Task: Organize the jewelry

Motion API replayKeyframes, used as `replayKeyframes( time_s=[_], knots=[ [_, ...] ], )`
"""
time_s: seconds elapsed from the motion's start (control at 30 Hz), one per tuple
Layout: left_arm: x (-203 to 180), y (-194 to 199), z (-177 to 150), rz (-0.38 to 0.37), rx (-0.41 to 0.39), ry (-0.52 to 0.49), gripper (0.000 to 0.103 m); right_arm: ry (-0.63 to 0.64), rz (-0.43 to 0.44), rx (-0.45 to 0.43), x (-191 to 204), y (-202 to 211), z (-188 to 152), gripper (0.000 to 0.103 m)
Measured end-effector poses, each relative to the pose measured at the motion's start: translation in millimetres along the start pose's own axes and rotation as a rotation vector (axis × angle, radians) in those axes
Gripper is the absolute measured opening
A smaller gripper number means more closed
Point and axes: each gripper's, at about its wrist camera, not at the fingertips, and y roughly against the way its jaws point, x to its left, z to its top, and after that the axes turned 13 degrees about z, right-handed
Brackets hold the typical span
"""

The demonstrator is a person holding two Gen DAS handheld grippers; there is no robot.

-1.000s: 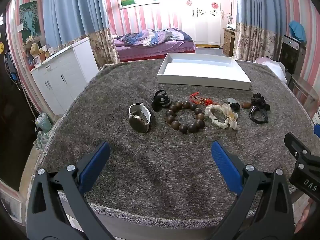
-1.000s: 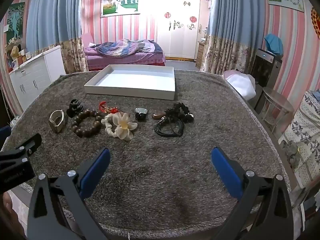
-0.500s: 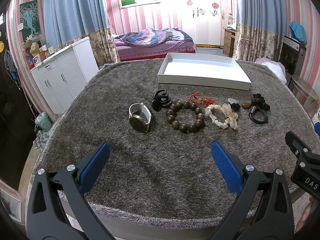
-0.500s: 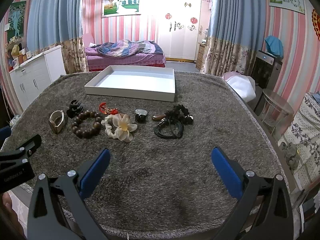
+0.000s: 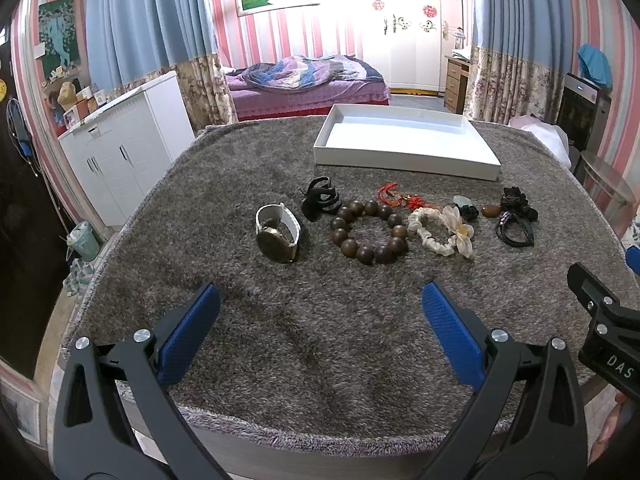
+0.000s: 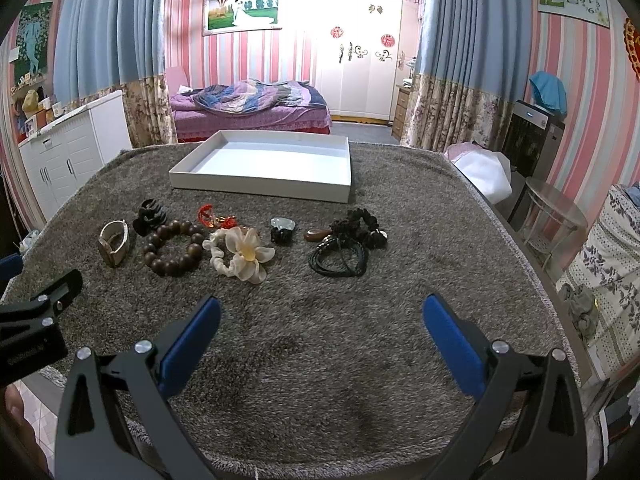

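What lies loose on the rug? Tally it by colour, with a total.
Black: 4, claw clip, stone-topped clip, scrunchie, cords
Brown: 2, bead bracelet, pendant
White or cream: 2, watch, flower scrunchie
Red: 1, knotted charm
Total: 9

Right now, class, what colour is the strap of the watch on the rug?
White; the watch strap shows best in the left wrist view.

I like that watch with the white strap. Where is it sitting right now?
The watch lies at the left end of the jewelry row on the grey rug, beside the wooden bead bracelet and just ahead of the open left gripper.
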Motion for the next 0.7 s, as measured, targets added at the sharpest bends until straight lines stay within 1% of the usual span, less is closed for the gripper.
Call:
replayKeyframes(
  time_s=[0.4, 0.43, 0.7],
  knots=[
    [-12.8, 4.7, -4.1, 0.005, -0.006, -0.002, 0.100, 0.002, -0.001, -0.001, 1.9, -2.0, -0.4, 0.101],
    [-4.9, 0.0, -1.1, 0.002, -0.001, 0.000, 0.100, 0.002, -0.001, 0.000, 1.9, -2.1, -0.4, 0.101],
    [-14.0, 4.8, -4.2, 0.004, -0.007, -0.002, 0.100, 0.002, -0.001, -0.001, 2.0, -1.9, -0.7, 0.101]
  ],
)
